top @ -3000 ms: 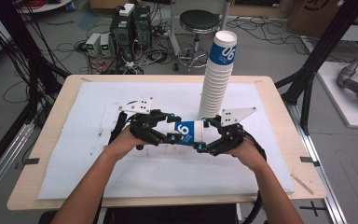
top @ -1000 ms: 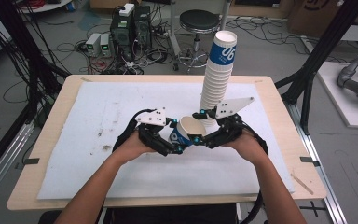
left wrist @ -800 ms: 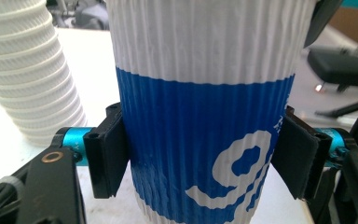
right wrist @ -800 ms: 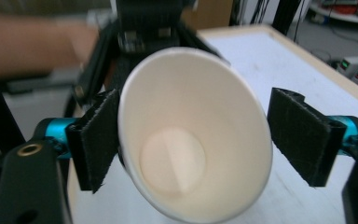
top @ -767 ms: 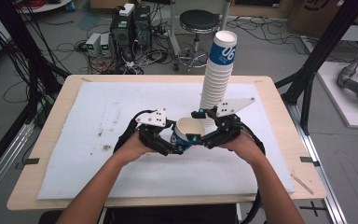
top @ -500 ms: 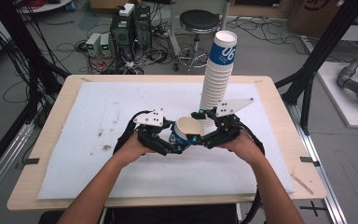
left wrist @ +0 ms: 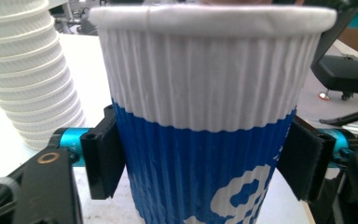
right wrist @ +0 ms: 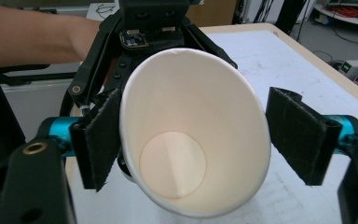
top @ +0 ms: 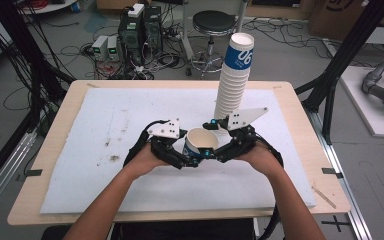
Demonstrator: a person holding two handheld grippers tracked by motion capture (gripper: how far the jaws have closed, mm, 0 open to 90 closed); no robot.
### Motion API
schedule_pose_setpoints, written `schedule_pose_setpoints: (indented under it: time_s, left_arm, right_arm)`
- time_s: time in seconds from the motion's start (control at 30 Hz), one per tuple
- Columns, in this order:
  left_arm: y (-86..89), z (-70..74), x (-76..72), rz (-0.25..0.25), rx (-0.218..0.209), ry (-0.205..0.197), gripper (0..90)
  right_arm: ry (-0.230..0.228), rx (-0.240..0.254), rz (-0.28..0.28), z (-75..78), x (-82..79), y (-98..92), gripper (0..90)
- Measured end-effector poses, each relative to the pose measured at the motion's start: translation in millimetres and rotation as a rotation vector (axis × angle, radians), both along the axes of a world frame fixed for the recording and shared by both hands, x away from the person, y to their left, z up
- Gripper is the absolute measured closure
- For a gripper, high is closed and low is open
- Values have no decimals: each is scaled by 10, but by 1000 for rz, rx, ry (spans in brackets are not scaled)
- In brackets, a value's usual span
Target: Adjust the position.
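My left gripper (top: 194, 161): its pads press both sides of the blue-and-white paper cup (left wrist: 209, 121); the jaws have just opened a little.
My right gripper (top: 211, 152): jaws apart around the cup's open mouth; one pad touches the rim, the other pad (right wrist: 299, 140) stands clear.
Cup: tipped up between my two grippers, just above the white mat (top: 105, 125).
Stack of cups (top: 234, 80): stands just behind, on the mat.

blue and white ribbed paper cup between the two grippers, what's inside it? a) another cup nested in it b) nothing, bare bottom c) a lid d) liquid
b: the right gripper view looks straight into the blue and white ribbed paper cup, and its plain round bottom shows with nothing in it.
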State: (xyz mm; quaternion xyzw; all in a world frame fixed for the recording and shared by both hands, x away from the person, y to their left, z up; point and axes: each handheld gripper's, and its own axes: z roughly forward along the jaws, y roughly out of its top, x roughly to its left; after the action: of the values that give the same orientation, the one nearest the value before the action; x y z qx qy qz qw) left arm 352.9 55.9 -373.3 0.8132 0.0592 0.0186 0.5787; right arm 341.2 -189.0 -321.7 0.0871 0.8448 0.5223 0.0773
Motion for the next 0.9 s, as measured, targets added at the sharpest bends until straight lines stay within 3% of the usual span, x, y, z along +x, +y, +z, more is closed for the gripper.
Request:
schedule_pose_setpoints:
  time_s: [0.07, 0.13, 0.17, 0.23, 0.27, 0.3, 0.33, 0.4, 0.5, 0.7, 0.9]
  left_arm:
    - [22, 6, 11, 12, -9, -13, 270]
    - [35, 3, 16, 30, -4, -14, 273]
    - [107, -38, 44, 83, -34, -4, 274]
    - [191, -69, 57, 138, -77, -1, 274]
    - [191, -69, 57, 138, -77, -1, 274]
    - [302, -95, 71, 213, -131, 5, 274]
    - [302, -95, 71, 213, -131, 5, 274]
    - [432, -96, 77, 281, -162, -3, 273]
    - [534, -95, 83, 325, -174, -1, 269]
    - [696, -104, 81, 393, -194, 4, 265]
    - [821, -103, 67, 425, -216, 3, 265]
  right_arm:
    - [-4, 20, -10, -1, 1, -1, 198]
    - [-12, 78, -41, 16, -22, -24, 189]
    - [-14, 149, -53, 47, -43, -81, 189]
    - [-43, 188, -70, 70, -68, -150, 189]
    - [-43, 188, -70, 70, -68, -150, 189]
    - [-57, 162, -104, 53, -75, -217, 189]
    - [-57, 162, -104, 53, -75, -217, 189]
    - [-45, 126, -176, -44, -57, -330, 189]
    - [-42, 84, -252, -183, -31, -460, 190]
    - [-25, 36, -343, -438, -54, -648, 189]
    - [-16, 42, -373, -502, -59, -722, 189]
